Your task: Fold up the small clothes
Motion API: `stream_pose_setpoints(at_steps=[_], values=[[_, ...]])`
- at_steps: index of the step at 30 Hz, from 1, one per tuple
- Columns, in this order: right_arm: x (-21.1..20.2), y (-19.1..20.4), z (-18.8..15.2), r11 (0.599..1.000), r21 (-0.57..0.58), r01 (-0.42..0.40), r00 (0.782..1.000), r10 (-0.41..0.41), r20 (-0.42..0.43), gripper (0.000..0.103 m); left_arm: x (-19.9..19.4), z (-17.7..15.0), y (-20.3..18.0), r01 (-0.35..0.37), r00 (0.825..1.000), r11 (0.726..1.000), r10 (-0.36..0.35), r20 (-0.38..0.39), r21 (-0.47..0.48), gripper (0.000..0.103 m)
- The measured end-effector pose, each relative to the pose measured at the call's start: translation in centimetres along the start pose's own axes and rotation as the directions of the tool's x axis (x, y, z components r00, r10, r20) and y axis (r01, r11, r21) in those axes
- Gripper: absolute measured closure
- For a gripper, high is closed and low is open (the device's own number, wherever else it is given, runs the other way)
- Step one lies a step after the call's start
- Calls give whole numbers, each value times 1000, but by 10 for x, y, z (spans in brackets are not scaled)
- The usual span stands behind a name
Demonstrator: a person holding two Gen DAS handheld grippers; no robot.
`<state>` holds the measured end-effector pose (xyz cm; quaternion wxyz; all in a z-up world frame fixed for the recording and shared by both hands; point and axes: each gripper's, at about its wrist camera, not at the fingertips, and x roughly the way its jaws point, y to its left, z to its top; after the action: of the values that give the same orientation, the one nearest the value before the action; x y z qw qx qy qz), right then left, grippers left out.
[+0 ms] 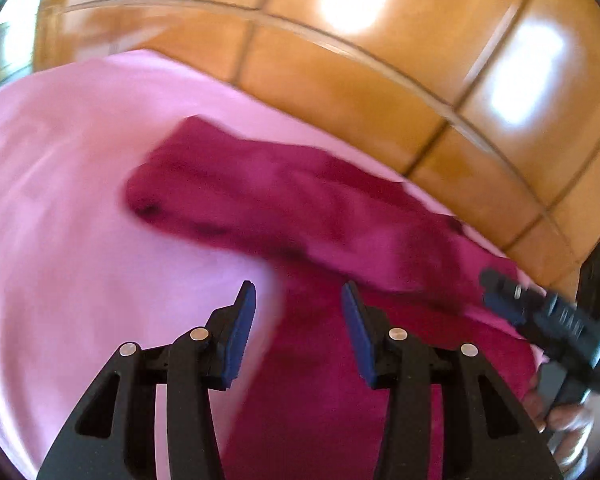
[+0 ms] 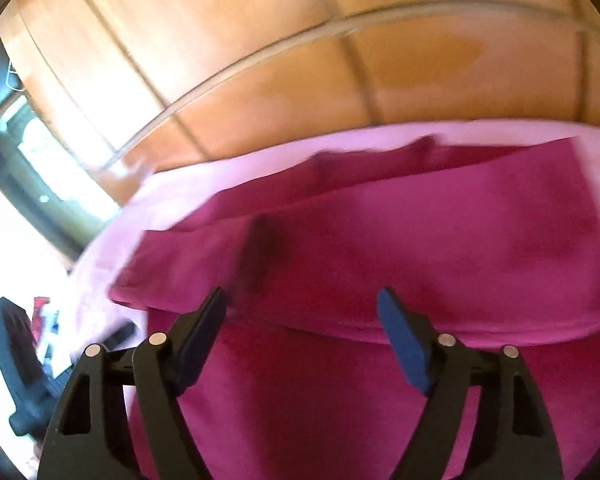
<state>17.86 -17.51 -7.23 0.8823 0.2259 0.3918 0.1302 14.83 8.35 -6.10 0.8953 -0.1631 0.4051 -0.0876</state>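
- Orange-brown wooden panelling [image 1: 340,92] backs a pale pink sheet [image 1: 60,200].
- Left wrist view: your left gripper [image 1: 298,300] stands apart, empty, over the magenta garment [image 1: 280,200]; its sleeve runs centre-left to lower right. Right gripper [image 1: 540,312] enters at right.
- Right wrist view: your right gripper [image 2: 302,308] gapes empty above the garment's fold. It looks soft and limp, so pinch a hem corner.

Left gripper [image 1: 298,304]: jaws apart, nothing between the pads, pointing downward. Right gripper [image 2: 302,312]: jaws wider apart, also empty, also angled down. In the left wrist view the right gripper sits at the right edge, reaching in from the side, with the person's fingers [image 1: 556,416] wrapped under its handle. Both views are motion-blurred.
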Motion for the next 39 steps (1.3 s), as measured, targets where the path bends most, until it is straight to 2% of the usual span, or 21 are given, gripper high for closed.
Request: stream_pose_setpoints(at_steps=[2,4,6,8,10,12,15,18,23,24,26,31,36,39], values=[[28,12,5,999,27,-24,998,26,-49,35,0,-3,14,-45,999,999,45,-4,-25,60],[50,20,9,998,49,-29,995,33,-91,35,3,-4,24,-64,998,996,63,-17,-57,60],[67,27,12,999,23,24,994,-22,-112,46,9,-2,25,-67,998,995,65,-26,-73,60],[73,36,17,999,-14,39,990,-41,-138,97,9,0,25,-71,997,995,70,-24,-69,60],[55,48,24,996,-75,50,995,-56,-81,96,11,4,21,-63,998,996,61,-27,-62,59],[31,56,33,993,-112,40,999,-42,-17,97,13,8,15,-63,998,997,62,-19,-53,53],[-13,61,46,989,-142,33,995,-20,95,97,23,15,6,-95,995,995,95,-9,-38,53],[-52,53,55,988,-147,38,984,-12,178,97,36,22,-1,-143,990,989,143,-15,-25,53],[-102,10,60,989,-98,107,956,-75,282,97,51,28,-5,-195,980,981,195,-28,-10,53],[-106,-1,61,989,-80,122,952,-94,290,97,52,28,-5,-201,979,980,201,-31,-7,53],[-115,-28,59,989,-33,146,947,-130,293,97,52,27,-5,-210,977,978,211,-24,10,67],[-120,-93,41,974,94,206,943,-224,248,98,54,21,-16,-211,977,973,213,-16,89,88],[-101,-148,11,942,221,251,946,-287,149,98,56,13,-27,-230,972,962,234,-6,146,91],[-92,-169,-1,931,268,246,952,-285,116,98,55,10,-28,-227,973,961,231,-6,156,91]])
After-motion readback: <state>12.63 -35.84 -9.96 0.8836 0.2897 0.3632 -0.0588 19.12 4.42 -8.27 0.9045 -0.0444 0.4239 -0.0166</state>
